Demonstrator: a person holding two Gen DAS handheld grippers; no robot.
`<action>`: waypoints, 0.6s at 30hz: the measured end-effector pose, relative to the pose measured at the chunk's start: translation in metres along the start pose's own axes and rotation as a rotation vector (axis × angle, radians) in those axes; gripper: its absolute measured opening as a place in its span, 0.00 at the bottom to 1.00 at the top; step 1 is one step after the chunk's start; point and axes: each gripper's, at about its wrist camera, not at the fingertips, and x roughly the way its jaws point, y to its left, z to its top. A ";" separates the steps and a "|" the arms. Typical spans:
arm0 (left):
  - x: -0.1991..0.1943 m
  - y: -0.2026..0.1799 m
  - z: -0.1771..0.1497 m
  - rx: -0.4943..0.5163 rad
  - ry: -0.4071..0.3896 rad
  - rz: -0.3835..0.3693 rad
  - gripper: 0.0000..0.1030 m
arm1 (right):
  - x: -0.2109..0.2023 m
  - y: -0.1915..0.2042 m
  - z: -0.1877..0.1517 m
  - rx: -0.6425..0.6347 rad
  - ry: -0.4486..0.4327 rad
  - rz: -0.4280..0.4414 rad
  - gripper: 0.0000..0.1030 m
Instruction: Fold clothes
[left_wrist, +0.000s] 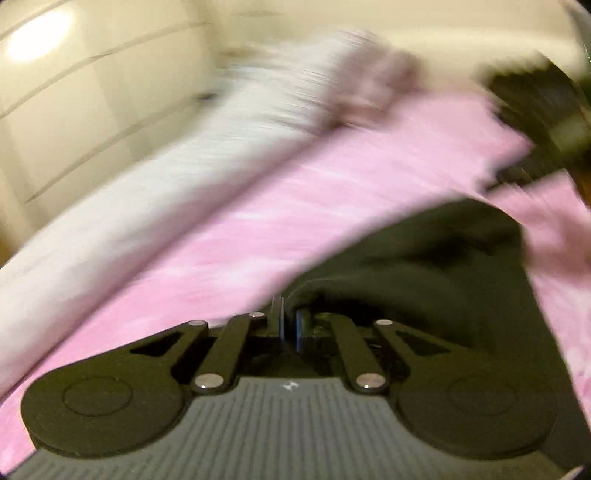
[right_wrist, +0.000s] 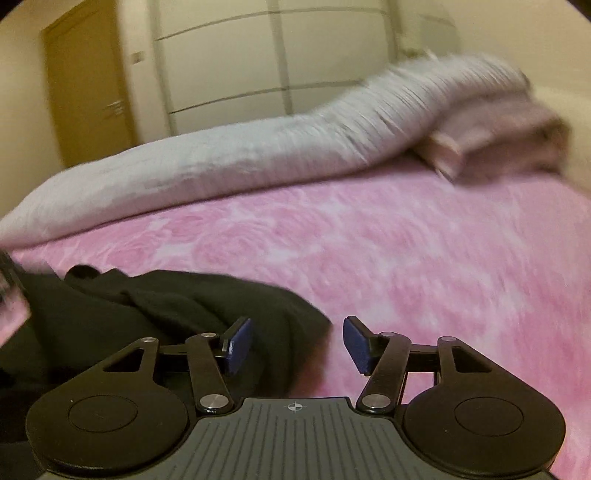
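A black garment (right_wrist: 177, 306) lies crumpled on the pink rose-patterned bedspread (right_wrist: 406, 251). The left gripper (left_wrist: 290, 325) has its jaws pinched together on the garment's edge. The right gripper (right_wrist: 297, 345) hovers beside it, jaws apart. No writing is legible.

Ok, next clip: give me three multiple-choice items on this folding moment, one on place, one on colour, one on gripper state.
1. Where does the black garment lie?
A. on the pink bedspread
B. on the floor
C. on a chair

2. What colour is the rolled duvet at the far side of the bed?
A. green
B. pale grey
C. red

3. How do the two grippers stand?
A. both open
B. both shut
C. left gripper shut on the garment, right gripper open

Answers:
1 A, dark cloth rests on the pink cover.
2 B, it reads pale grey in both views.
3 C, left fingers meet on black fabric; the right blue pads stand apart.
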 end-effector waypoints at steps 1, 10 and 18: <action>-0.016 0.035 -0.006 -0.043 0.002 0.070 0.04 | 0.005 0.007 0.004 -0.027 -0.006 0.017 0.58; -0.115 0.255 -0.108 -0.346 0.141 0.549 0.04 | 0.074 0.109 0.016 -0.413 0.052 0.200 0.61; -0.129 0.297 -0.179 -0.505 0.200 0.602 0.05 | 0.123 0.129 0.006 -0.691 0.104 0.041 0.02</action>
